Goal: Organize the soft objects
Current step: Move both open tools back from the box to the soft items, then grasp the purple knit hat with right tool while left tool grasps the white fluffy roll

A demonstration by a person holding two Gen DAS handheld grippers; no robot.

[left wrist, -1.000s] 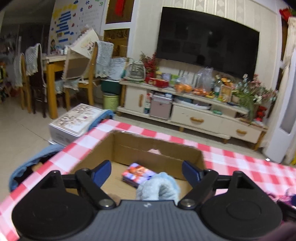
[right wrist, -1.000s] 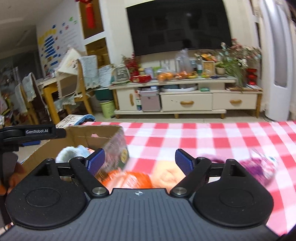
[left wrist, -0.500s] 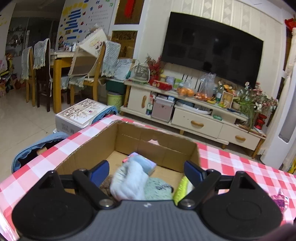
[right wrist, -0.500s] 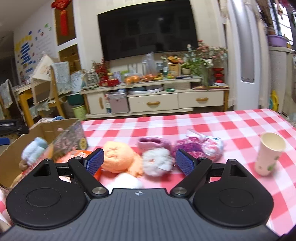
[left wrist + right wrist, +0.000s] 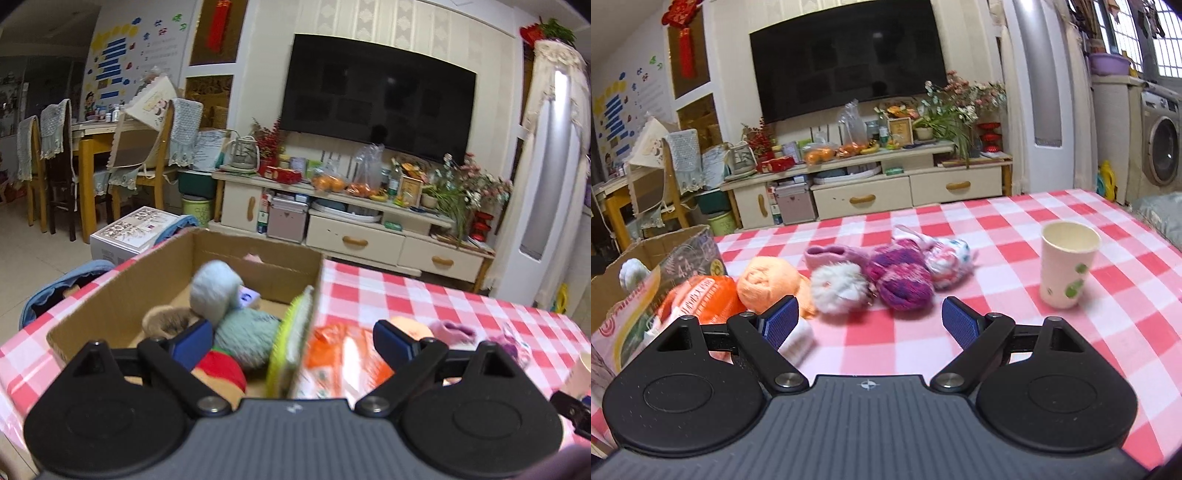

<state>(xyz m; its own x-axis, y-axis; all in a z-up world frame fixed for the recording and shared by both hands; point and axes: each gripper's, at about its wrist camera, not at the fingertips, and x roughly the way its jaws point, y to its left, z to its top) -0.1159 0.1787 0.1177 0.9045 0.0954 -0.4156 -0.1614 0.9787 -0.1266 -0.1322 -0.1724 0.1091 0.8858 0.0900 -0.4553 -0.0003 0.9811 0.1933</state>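
- The tabletop [image 5: 1015, 221], covered in a red-and-white checked cloth, carries all task items.
- A cardboard box [image 5: 122, 295] stands open at the left edge of the tabletop. It holds a pale blue yarn ball [image 5: 216, 291], a teal yarn ball [image 5: 245, 338], a red soft item [image 5: 221, 373], a tan fuzzy item [image 5: 166, 321] and a yellow-green pad [image 5: 291, 339] that leans upright against the right wall of the box.
- An orange packet [image 5: 701, 299] lies on the tabletop just beside the right wall of the box.
- A paper cup [image 5: 1067, 269] stands upright near the right edge of the tabletop, well apart from the soft items.
- A row of soft items lies mid-tabletop: an orange yarn ball [image 5: 768, 284], a white fluffy ball [image 5: 840, 288], a purple knitted item [image 5: 903, 284], a lilac knitted item [image 5: 831, 256] behind them, and a pink-and-white knitted item [image 5: 949, 262].
- The left hand-held gripper [image 5: 291, 341] is over the right wall of the box. Its jaws are opening and stand wide; nothing is gripped between them.
- The right hand-held gripper [image 5: 870, 323] is over the tabletop in front of the row. Its jaws stand wide, with bare cloth between them.
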